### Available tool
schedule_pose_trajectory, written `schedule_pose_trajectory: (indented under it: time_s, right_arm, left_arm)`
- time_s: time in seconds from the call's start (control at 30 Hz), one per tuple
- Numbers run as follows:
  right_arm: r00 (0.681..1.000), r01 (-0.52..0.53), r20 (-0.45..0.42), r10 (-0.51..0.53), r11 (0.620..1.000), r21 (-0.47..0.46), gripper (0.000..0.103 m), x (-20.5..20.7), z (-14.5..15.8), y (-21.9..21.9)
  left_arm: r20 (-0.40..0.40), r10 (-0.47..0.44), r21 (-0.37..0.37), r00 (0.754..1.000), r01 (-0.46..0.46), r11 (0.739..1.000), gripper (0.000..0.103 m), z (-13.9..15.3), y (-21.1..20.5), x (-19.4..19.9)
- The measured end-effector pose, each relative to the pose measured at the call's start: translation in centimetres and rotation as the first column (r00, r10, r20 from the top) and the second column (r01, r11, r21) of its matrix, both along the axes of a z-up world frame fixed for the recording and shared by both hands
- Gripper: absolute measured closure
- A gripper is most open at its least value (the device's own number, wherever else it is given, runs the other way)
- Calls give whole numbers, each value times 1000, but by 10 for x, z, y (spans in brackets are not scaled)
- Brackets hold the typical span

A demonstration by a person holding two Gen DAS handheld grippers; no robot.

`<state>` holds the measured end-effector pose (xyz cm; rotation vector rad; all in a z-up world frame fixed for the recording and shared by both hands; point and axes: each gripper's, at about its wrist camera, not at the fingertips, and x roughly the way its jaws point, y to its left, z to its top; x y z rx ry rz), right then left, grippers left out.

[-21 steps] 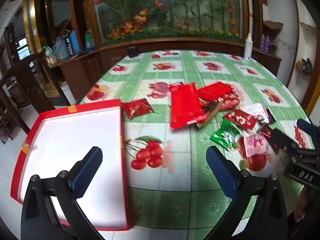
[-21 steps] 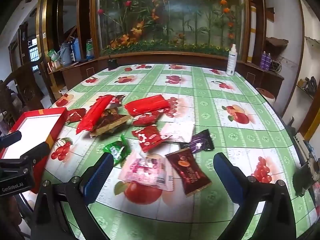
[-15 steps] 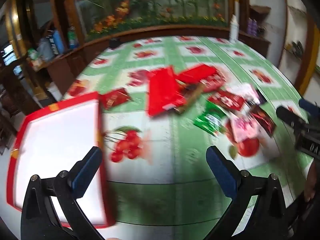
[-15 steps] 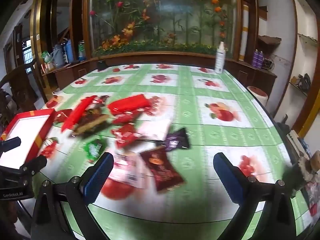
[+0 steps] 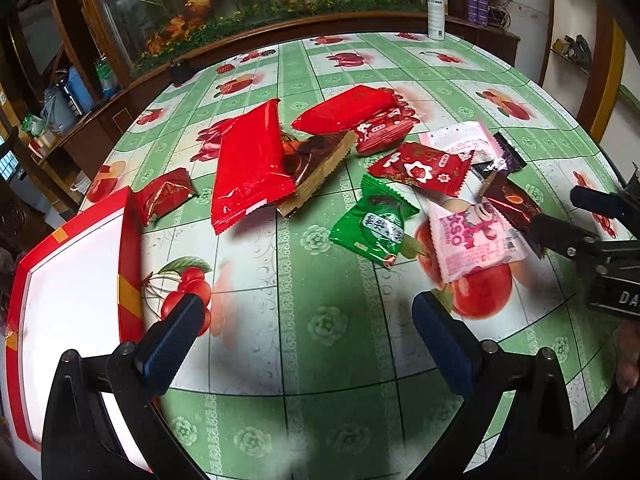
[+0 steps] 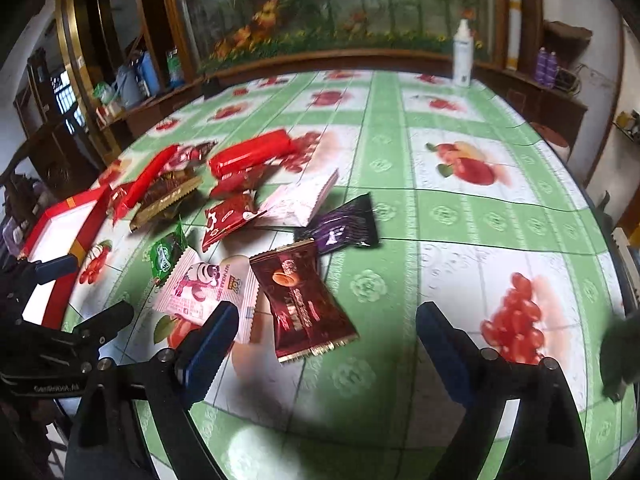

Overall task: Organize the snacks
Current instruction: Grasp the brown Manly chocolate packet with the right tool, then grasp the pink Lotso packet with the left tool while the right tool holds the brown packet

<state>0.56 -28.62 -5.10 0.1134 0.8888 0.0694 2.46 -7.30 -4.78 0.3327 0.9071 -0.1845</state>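
Right wrist view blurred — both tongs (image 6: pixel 322 340) (image 5: pixel 308 332) spread wide, empty, snacks (image 5: pixel 252 164) overlapping.

Red tray (image 5: pixel 72 264) cut off at left edge. Brown snack (image 5: pixel 316 160) half hidden under red pack (image 5: pixel 248 164). Far snacks (image 6: pixel 248 156) blurred in right wrist view.

We see bright daylight with soft shadows below each gripper; glare streaks the red wrapper (image 5: pixel 250 160); the right wrist view is motion-blurred; fisheye curvature darkens all edges.
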Motion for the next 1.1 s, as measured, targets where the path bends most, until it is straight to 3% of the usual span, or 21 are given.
schedule_pose_trajectory:
  time_s: [0.07,0.17,0.3,0.33,0.4,0.6,0.87,0.97,1.1]
  right_arm:
    - [999,-22,-27,22,1000,-10,13,10,-4,6]
    - [994,-35,-106,32,999,-30,22,29,-13,11]
    - [994,-54,-105,44,994,-95,32,36,-17,15]
    - [994,-55,-99,46,994,-98,37,35,-16,14]
    - [995,-46,-89,37,994,-101,66,30,-15,6]
    - [993,-35,-112,25,996,-87,67,19,-12,-23]
    - [997,-20,-80,21,1000,21,66,10,-11,-46]
    - [997,-16,-74,22,997,80,65,10,-11,-53]
    - [997,-16,-72,23,996,87,64,10,-11,-54]
  left_arm:
    - [7,15,-6,1000,-15,1000,0,2,5,6]
    - [-16,26,-50,1000,-27,998,0,6,13,13]
    - [-32,15,-80,999,-18,997,0,12,12,17]
    - [-39,3,-88,999,-7,996,0,14,8,17]
    - [-57,-30,-106,998,24,994,0,15,-1,15]
    - [-105,-139,-115,985,127,985,0,18,-45,10]
    - [-180,-251,-168,951,222,961,1,-3,-80,21]
    - [-164,-266,-158,950,240,958,8,-8,-84,17]
    - [-120,-291,-150,949,272,951,44,-4,-83,12]
